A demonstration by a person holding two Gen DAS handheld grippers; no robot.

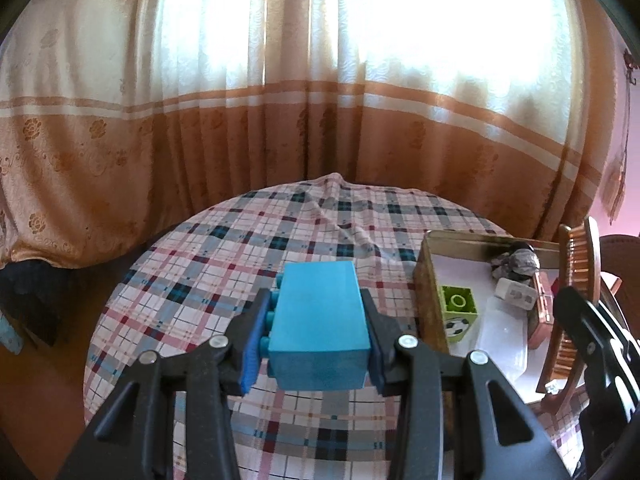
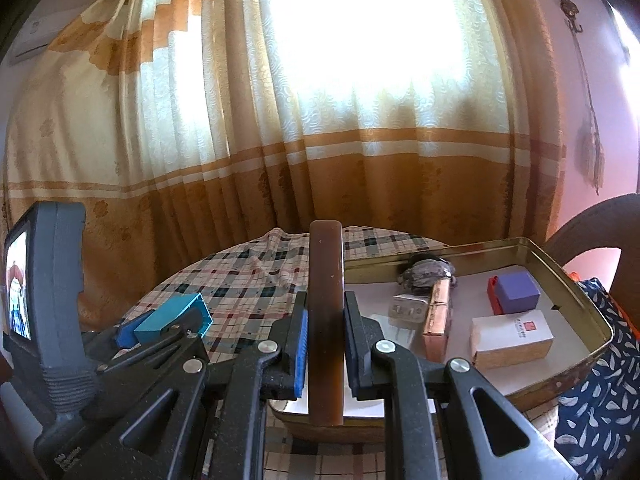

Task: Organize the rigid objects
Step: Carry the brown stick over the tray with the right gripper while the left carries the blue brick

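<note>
**Left-wrist view: blue brick in my left tongs, comb in my right, tin half filled**

Left-wrist view first: my left tongs (image 1: 316, 330) are clamped on a blue building brick (image 1: 320, 320), its studs turned toward the left pad, and I hold it above the checked tablecloth (image 1: 224, 248) of the round table. To the right of it lies the open metal tin (image 1: 430, 280), gold-edged with a pale floor. Inside it, at the near-left corner against the wall, stands a green brick (image 1: 458, 306) with a football picture on its side. Farther in lie a white plug adapter (image 1: 516, 292) and, at the far wall, a crumpled grey lump (image 1: 516, 264), maybe foil or cloth; the picture is too soft to say.

From the right wrist, my right tongs (image 2: 326, 340) are pressed together on a brown wooden comb (image 2: 326, 312), held upright on edge over the near-left rim of the tin (image 2: 596, 320). In the tin I see the adapter (image 2: 408, 308) just beside a copper-coloured box (image 2: 438, 316), a white and tan carton (image 2: 512, 338) near the front, and a purple cube (image 2: 518, 292) touching a red piece (image 2: 493, 294) toward the far right. A dark patterned cloth (image 2: 596, 400) lies right of the tin. Behind everything hangs an orange and cream curtain (image 2: 280, 140).
</note>
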